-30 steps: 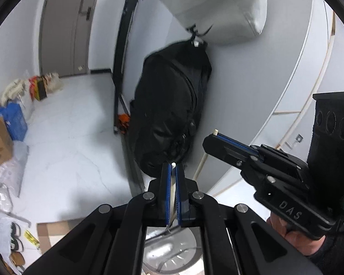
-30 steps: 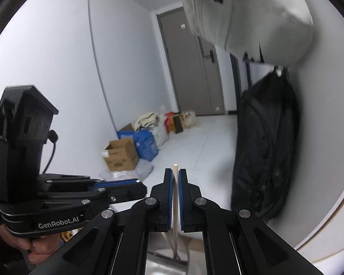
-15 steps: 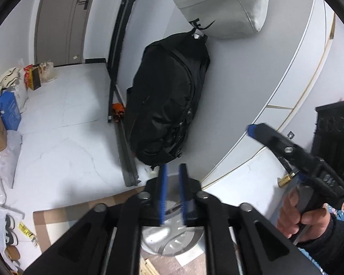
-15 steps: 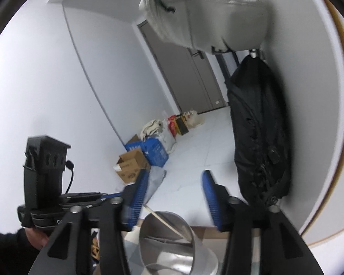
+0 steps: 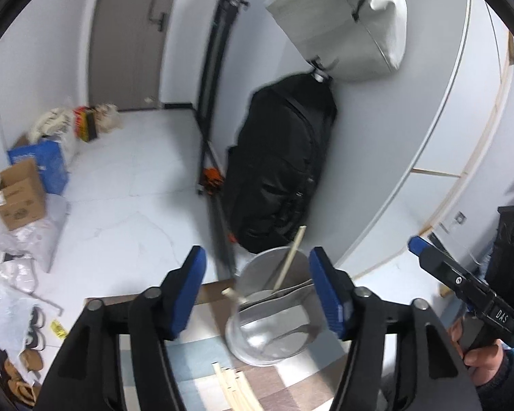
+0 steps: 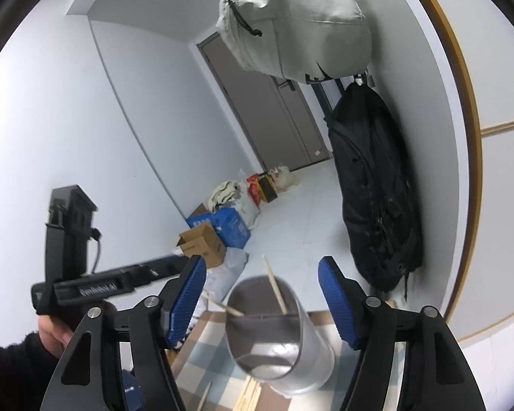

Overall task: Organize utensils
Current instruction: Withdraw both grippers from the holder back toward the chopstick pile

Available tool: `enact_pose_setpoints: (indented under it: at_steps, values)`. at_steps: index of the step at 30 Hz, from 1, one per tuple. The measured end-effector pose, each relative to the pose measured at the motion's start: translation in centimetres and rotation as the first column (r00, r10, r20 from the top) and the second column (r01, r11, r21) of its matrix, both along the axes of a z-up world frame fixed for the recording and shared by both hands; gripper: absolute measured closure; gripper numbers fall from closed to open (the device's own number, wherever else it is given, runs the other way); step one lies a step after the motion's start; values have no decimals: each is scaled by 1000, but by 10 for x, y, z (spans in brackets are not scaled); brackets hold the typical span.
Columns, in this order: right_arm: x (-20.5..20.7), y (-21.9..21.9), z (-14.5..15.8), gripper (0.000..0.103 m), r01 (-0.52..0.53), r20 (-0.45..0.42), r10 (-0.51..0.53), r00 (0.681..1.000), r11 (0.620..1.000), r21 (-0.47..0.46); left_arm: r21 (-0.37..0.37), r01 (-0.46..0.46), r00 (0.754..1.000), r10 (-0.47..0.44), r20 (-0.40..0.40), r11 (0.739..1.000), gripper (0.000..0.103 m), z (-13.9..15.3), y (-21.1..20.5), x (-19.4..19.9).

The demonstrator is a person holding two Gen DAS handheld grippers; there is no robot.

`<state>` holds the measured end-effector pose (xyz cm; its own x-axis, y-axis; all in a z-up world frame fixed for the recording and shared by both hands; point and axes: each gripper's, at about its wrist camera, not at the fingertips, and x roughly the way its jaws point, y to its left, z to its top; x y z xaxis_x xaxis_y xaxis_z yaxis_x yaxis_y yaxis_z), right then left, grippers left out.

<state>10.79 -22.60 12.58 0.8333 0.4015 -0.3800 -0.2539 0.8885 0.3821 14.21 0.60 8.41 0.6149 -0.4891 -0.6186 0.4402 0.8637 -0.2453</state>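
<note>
A round metal utensil holder stands on the checked tablecloth. Two pale wooden chopsticks lean in it: one rises above the rim, the other rests across the rim's left side. My left gripper hovers just short of the holder, its jaws opening, nothing between the blue pads. My right gripper also faces the holder, jaws opening and empty. More loose chopsticks lie on the cloth in front of the holder.
A black backpack hangs on the wall behind the table, under a grey bag. A black pole stands beside it. A cardboard box, a blue box and plastic bags sit on the floor to the left.
Both grippers were shut, each on a chopstick. They have opened and drawn back, and the two chopsticks now lean in the metal holder.
</note>
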Motion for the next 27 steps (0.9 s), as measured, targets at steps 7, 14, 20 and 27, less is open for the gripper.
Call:
enact_pose_setpoints:
  at_steps: [7,14,20,27]
  values:
    - [-21,18,-13,20,-30,-18,30,999,999,-17,68,-174,985,173,13,982,25,-22,35,-27]
    - [-40,44,-41,7,-84,-62,82,995,996,-26,108,-292,945,304,-120,950,25,-69,65,-32]
    - [-52,65,-65,1,-107,-101,100,990,993,-59,153,-320,920,345,-185,935,24,-105,73,-45]
    - [-68,81,-95,0,-113,-153,96,984,987,-110,191,-348,907,381,-177,918,24,-124,72,-58]
